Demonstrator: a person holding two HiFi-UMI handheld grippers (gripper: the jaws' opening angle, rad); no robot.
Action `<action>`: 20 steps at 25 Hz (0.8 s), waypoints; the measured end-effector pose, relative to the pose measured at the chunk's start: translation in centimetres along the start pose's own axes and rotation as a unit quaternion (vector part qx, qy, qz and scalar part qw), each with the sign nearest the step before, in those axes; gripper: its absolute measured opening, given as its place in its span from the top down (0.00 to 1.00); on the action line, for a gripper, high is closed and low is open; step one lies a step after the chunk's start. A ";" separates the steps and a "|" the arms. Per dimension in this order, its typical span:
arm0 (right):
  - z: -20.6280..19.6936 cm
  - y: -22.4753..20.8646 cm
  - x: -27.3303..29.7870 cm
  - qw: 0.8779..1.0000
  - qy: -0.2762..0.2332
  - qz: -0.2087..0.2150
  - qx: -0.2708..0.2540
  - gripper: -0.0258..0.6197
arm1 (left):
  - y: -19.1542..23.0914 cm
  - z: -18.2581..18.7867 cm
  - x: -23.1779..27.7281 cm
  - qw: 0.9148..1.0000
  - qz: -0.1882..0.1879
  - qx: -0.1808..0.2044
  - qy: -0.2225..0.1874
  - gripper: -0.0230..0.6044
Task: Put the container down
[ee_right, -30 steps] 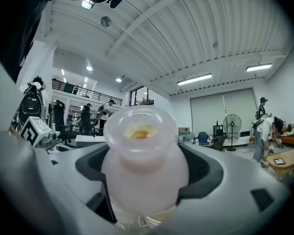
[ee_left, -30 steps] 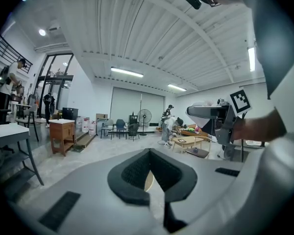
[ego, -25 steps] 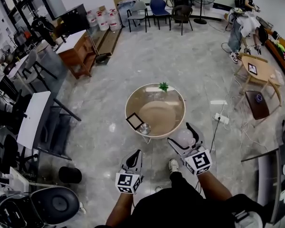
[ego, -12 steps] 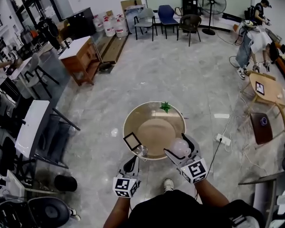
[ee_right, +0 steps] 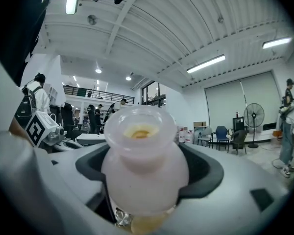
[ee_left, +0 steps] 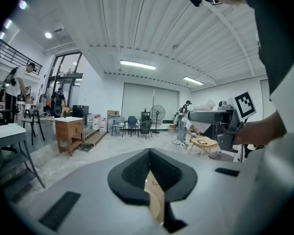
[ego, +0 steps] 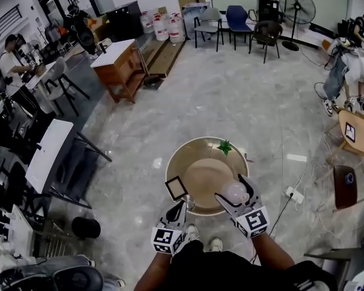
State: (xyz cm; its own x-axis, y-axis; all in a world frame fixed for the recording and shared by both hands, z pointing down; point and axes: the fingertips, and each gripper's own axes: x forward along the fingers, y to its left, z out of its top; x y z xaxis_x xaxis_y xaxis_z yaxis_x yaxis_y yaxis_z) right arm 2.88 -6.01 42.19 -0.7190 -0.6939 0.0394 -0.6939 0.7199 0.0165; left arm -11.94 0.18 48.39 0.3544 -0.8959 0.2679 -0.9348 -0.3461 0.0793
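My right tool [ego: 238, 194] is clamped round the body of the container [ee_right: 144, 168], a cloudy white jar with its open mouth up and something yellowish inside. It hangs over the near right edge of the round tabletop [ego: 201, 170]; I can't tell whether its base is touching. My left tool [ego: 178, 208] has its jaws together on nothing and sits just off the near edge, left of centre.

To set the jar down well, I'd carry it in from the rim toward the bare middle and keep it upright so nothing spills. I'd lower it until the base sits flat, and only then let the jaws part, backing straight out toward me.

The middle and right of the tabletop are bare. A dark-framed square [ego: 176, 188] and a small shiny object [ego: 185, 202] sit by the near left edge, close to my left tool. A small green plant [ego: 225, 145] stands at the far edge. All are apart from the jar. The main risk I see is landing too near the rim.
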 end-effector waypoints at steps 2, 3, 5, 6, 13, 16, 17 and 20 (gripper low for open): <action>-0.3 -0.8 1.2 1.000 0.002 0.000 0.002 0.33 | 0.6 0.0 1.1 1.000 -0.002 0.001 0.003 0.97; -0.5 -1.2 1.8 1.000 0.004 0.000 0.003 0.33 | 0.9 0.1 1.7 1.000 -0.004 0.002 0.004 0.97; -0.8 -2.0 3.1 1.000 0.006 0.000 0.003 0.33 | 1.7 0.6 3.0 1.000 -0.009 0.004 0.004 0.97; -0.9 -2.3 3.7 1.000 0.007 -0.001 0.003 0.33 | 2.1 0.8 3.5 1.000 -0.011 0.004 0.004 0.97; -0.6 -4.5 8.0 1.000 0.018 -0.017 0.004 0.33 | 5.9 2.1 7.7 0.999 -0.028 0.011 0.020 0.97; -1.6 -5.2 10.1 0.999 0.032 -0.022 0.015 0.33 | 7.8 2.3 10.0 0.999 -0.033 0.014 0.018 0.97; -2.1 -5.2 10.7 0.999 0.038 -0.023 0.019 0.33 | 8.4 2.1 10.6 0.999 -0.035 0.015 0.019 0.97; -3.4 -5.2 12.4 0.998 0.050 -0.031 0.027 0.33 | 10.1 1.6 12.1 0.999 -0.039 0.016 0.026 0.97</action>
State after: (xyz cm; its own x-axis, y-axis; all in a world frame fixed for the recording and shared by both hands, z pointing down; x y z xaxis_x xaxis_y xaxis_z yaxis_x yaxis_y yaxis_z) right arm -2.27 -18.32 46.01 -0.6692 -0.7300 0.1391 -0.7398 0.6720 -0.0323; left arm -17.09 -14.61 50.94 0.4238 -0.8506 0.3114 -0.9030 -0.4237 0.0714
